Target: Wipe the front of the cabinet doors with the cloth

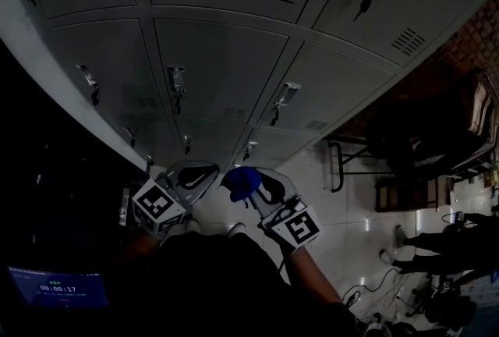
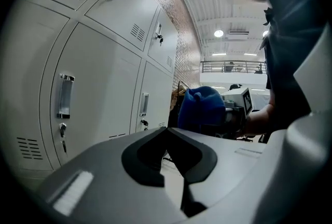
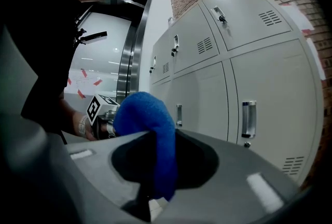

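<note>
The grey cabinet [image 1: 226, 54] fills most of your head view, a bank of locker doors in rows, all closed. Each door carries a louvred vent and a handle, and some have a key hanging in the lock. The pale tiled floor [image 1: 327, 195] runs along the foot of the cabinet. A dark chair [image 1: 437, 140] stands well apart from the cabinet's front.

You hold both grippers side by side low in front of the cabinet, near its bottom row of doors and touching none of them.

Your left gripper [image 1: 196, 173] is the one nearer the cabinet's dark end. Its jaws are pressed together with nothing between them, as the left gripper view shows.

Your right gripper [image 1: 259, 187] sits just beside it, farther along the cabinet front. Its jaws pinch the blue cloth [image 3: 150, 124], which bulges up over the jaw tips in a rounded lump and hangs down into the gap between them. The cloth is clear of the cabinet doors.
</note>
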